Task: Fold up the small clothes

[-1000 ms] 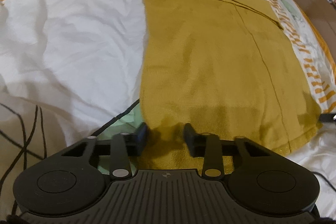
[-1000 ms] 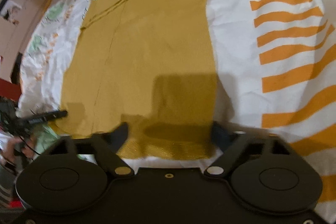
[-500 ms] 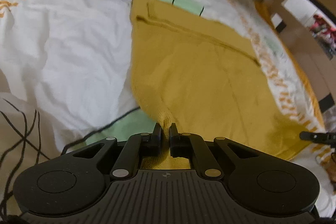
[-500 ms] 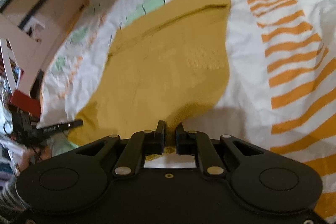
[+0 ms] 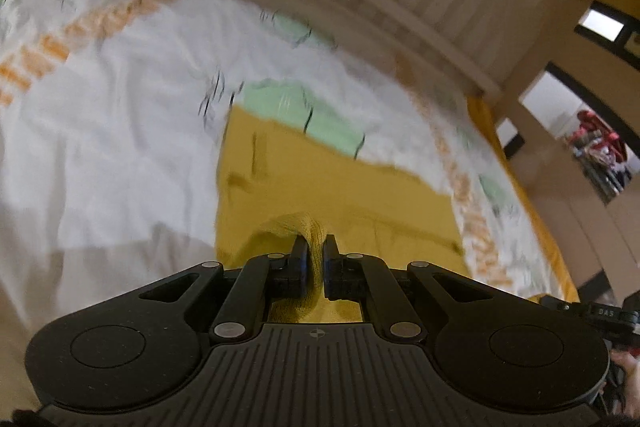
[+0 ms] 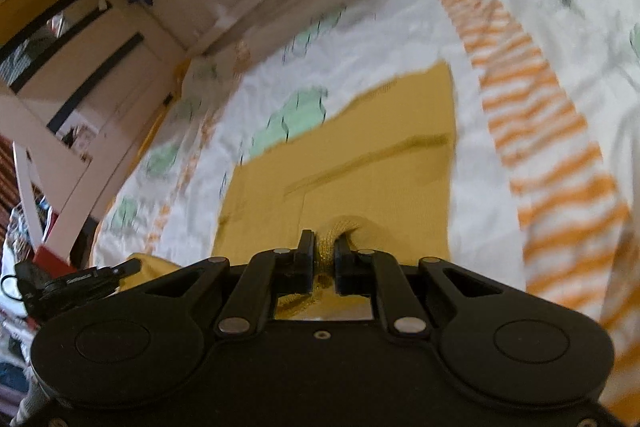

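No writing is legible. The left gripper [image 5: 315, 245] and right gripper [image 6: 325, 246] each pinch a bunched edge of the mustard knit garment [image 5: 344, 187] over the patterned bedsheet [image 5: 120, 115].

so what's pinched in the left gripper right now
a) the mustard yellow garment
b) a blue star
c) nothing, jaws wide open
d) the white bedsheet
a: the left gripper has its jaws closed on a bunched fold of the mustard yellow garment.

blurred: bedsheet [image 5: 120, 131] print | hidden: yellow garment [image 6: 360, 179] near hem
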Motion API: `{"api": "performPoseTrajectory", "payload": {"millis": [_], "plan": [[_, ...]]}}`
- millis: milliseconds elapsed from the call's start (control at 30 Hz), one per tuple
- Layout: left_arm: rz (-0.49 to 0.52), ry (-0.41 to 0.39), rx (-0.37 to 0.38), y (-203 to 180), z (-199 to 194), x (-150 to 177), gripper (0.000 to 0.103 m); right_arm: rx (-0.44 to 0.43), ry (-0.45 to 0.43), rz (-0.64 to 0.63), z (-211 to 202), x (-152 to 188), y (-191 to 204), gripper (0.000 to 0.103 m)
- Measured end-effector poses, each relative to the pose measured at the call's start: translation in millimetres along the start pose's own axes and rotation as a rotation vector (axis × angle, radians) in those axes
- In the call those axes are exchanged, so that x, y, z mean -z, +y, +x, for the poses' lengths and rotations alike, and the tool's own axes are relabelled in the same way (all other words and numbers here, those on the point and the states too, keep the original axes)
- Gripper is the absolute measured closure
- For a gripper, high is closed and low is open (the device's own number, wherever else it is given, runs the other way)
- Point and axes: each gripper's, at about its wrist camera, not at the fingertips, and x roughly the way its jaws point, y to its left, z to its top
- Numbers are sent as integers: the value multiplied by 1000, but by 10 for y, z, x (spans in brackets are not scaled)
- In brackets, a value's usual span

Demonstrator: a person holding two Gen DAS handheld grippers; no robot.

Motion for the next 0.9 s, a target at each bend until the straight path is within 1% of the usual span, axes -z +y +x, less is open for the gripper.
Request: {"api": "performPoseTrajectory", "payload": {"millis": [133, 233, 400, 533, 633, 733, 800, 833, 900], "plan": [[-20, -36, 12, -26, 229, -348, 96, 6, -55, 17, 194, -324, -68, 86], [-36, -46, 10, -25, 447, -544, 96, 35, -84, 13, 404, -557, -126, 86], [-37, -30, -21, 25, 931, -796, 96, 87, -98, 19, 833, -897, -270, 86], [-46, -16, -57, 138, 1362, -894, 96, 118, -98, 39, 1192, -1065, -406, 86], [-58, 12, -90, 235, 1658, -925, 96, 148, -79, 45, 1455, -1146, -488, 86], [-70, 42, -122, 350, 1904, -929, 96, 177, -59, 46, 1687, -1204, -588, 86], [-80, 54, -130, 420, 1999, -935, 96, 190, -51, 46, 1808, -1225, -637, 86], [-87, 61, -134, 456, 2040, -946, 96, 195, -47, 43, 1856, -1230, -653, 85], [-96, 64, -142, 494, 2080, -968, 95, 212, -46, 44, 1932, -1236, -674, 78]]}}
